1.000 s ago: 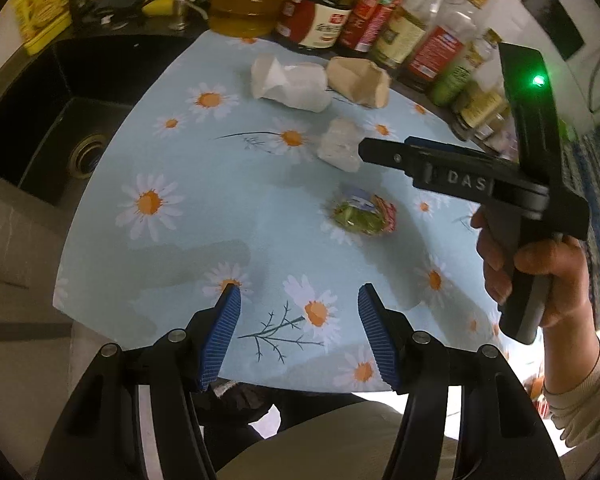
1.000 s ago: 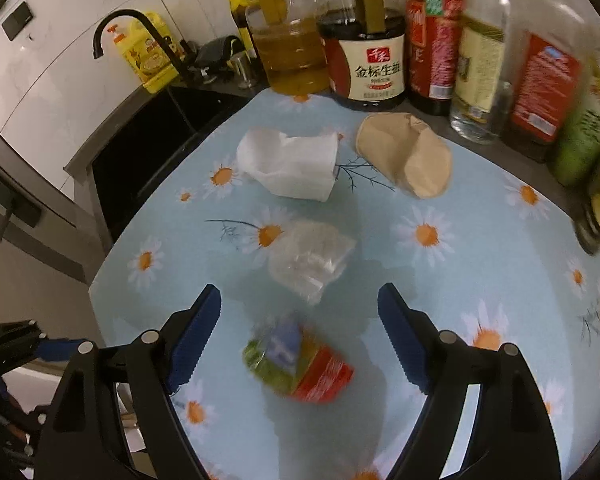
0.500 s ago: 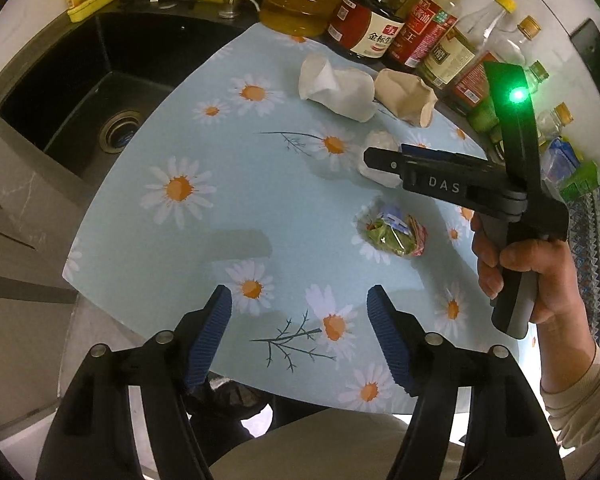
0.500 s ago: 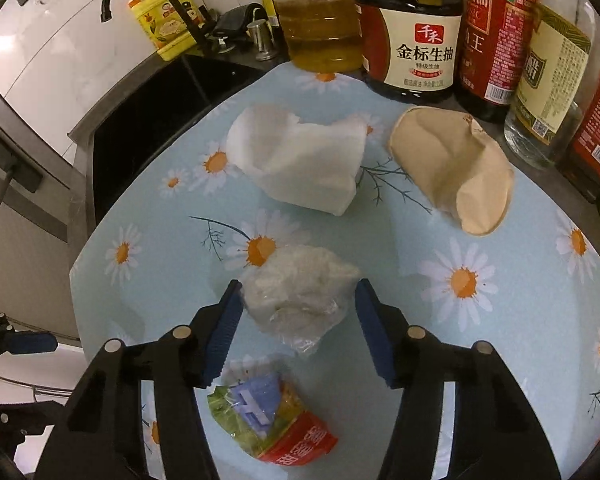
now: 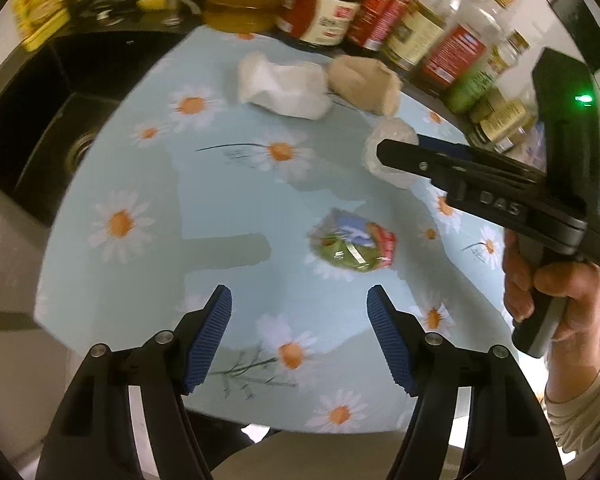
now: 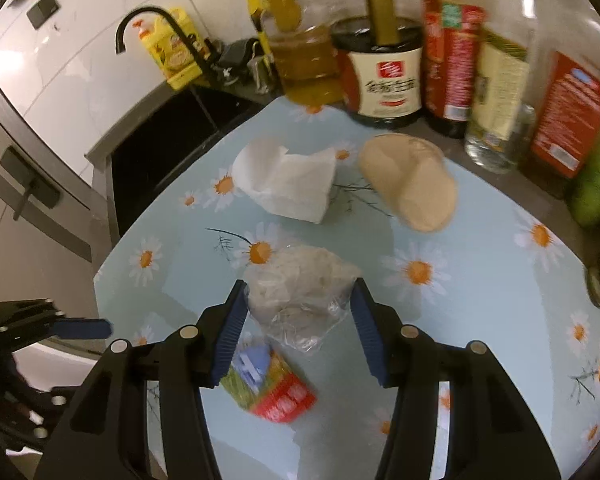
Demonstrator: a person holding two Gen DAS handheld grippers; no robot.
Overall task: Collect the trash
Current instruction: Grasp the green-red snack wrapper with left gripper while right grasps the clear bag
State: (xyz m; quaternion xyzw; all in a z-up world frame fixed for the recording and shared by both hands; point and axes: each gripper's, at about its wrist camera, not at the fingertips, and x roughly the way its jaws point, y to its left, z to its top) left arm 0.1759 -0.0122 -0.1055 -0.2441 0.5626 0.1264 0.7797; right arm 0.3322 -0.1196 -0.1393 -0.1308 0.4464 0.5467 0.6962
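step: lift crumpled plastic wrap (image 6: 300, 292) | right gripper (image 6: 298, 312) clamps it, jaws just closing | left gripper (image 5: 299, 320) gapes empty | snack wrapper (image 5: 352, 244) at 12 o'clock from it | tip: raise straight, firm squeeze

Black hand-held gripper (image 5: 299, 334), blue ribbed pads (image 5: 388, 340)

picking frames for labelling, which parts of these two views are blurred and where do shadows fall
Left wrist view: bottles along the back smeared by motion, green snack wrapper soft, a blocky shadow on the daisy cloth. Right wrist view: right-edge bottles and red-green wrapper blurred, crumpled clear plastic fairly sharp; fisheye bends the edges in both.
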